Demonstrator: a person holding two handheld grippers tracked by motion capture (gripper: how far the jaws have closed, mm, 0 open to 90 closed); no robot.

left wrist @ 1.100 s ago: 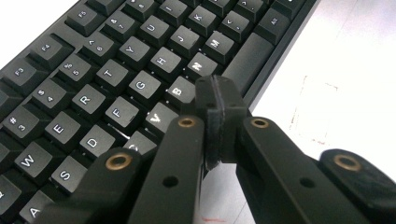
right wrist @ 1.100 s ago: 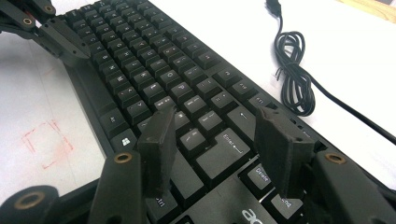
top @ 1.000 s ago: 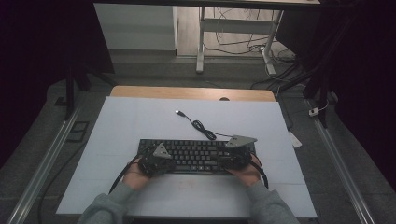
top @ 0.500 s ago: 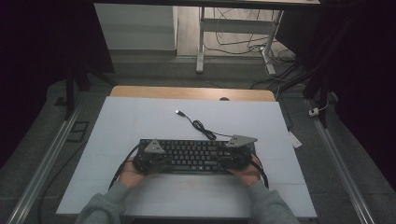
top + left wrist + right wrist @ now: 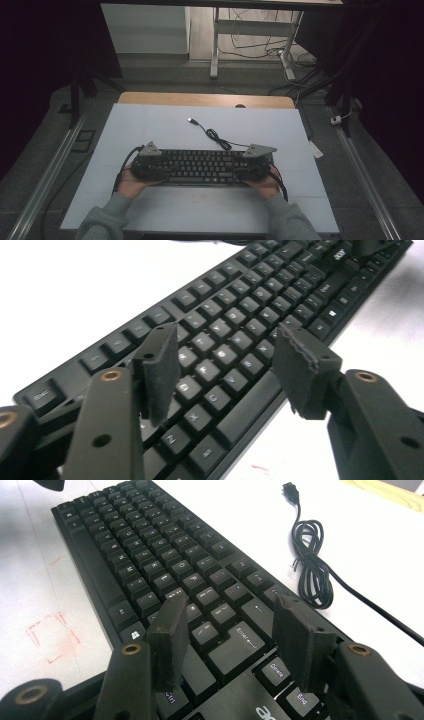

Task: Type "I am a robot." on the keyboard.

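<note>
A black keyboard lies flat on the white table top, and its black cable coils behind it to a loose USB plug. My left gripper hovers over the keyboard's left end. In the left gripper view that gripper is open above the letter keys; its jaws have just been opening and nothing is between them. My right gripper is over the right end. In the right gripper view it stands open above the Enter key, with the cable to the right.
The white top ends in a wooden strip at the back. A faint red square mark sits in front of the keyboard. Metal rails run along both sides of the table, and desk legs and wires stand beyond it.
My left hand and gripper have slid left along the keyboard towards its left end. The right gripper and the keyboard have stayed where they were.
</note>
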